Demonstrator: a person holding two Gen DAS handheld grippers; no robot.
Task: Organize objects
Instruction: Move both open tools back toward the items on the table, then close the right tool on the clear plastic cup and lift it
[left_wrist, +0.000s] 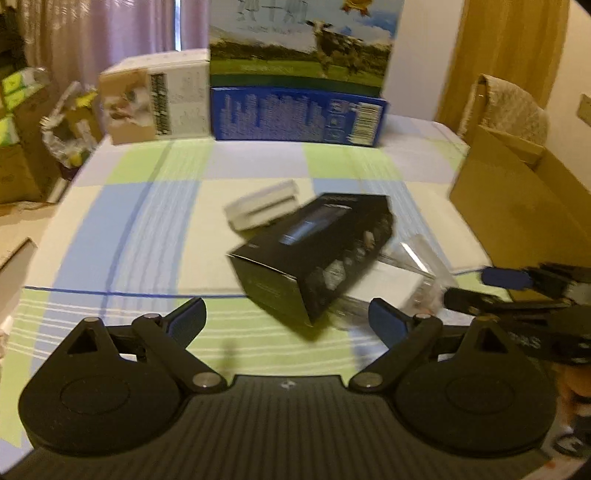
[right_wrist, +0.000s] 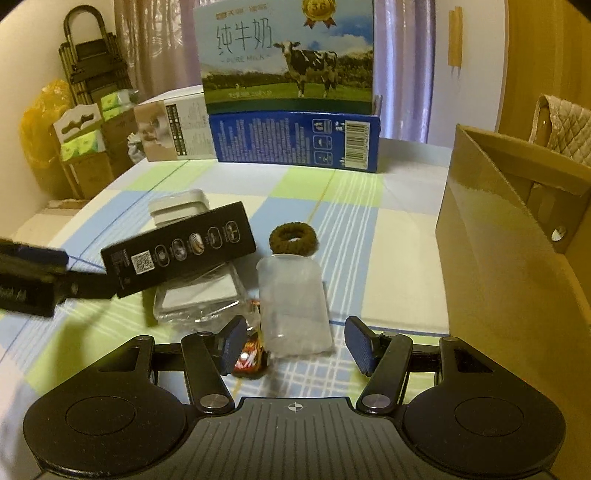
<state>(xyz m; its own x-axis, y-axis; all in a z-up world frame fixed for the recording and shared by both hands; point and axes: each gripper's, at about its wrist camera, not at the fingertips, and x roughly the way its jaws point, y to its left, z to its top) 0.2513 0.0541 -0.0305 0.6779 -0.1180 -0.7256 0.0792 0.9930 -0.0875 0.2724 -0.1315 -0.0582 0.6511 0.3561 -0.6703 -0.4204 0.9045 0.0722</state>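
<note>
At the top centre of your right wrist view stands a milk carton case with a cow on a green field (right_wrist: 288, 55), printed "纯牛奶" and "PURE MILK" under a gold medal reading "36". It sits on a blue cardboard box with a barcode (right_wrist: 295, 142); the small white print there is too fine to read. Left of that is a white and tan box showing a baby's face (right_wrist: 173, 129).

On the checked green, blue and cream tabletop (right_wrist: 369, 229), a long black carton with a QR code and a row of oval icons (right_wrist: 179, 249) lies tilted across a clear plastic case holding a white card (right_wrist: 199, 291). Behind it is a white rounded case (right_wrist: 179, 206). A translucent plastic cup lying on its side (right_wrist: 293, 302) sits at lower centre, a brown fuzzy hair tie (right_wrist: 293, 240) just beyond it, a red and orange wrapped item (right_wrist: 251, 358) beside its rim.

The open brown cardboard box (right_wrist: 517, 258) fills the right edge; its contents are hidden.

Your right claw (right_wrist: 295, 345) is spread around the cup's near end. Your left claw (left_wrist: 286, 321) is spread too, empty, facing the black carton's end.
</note>
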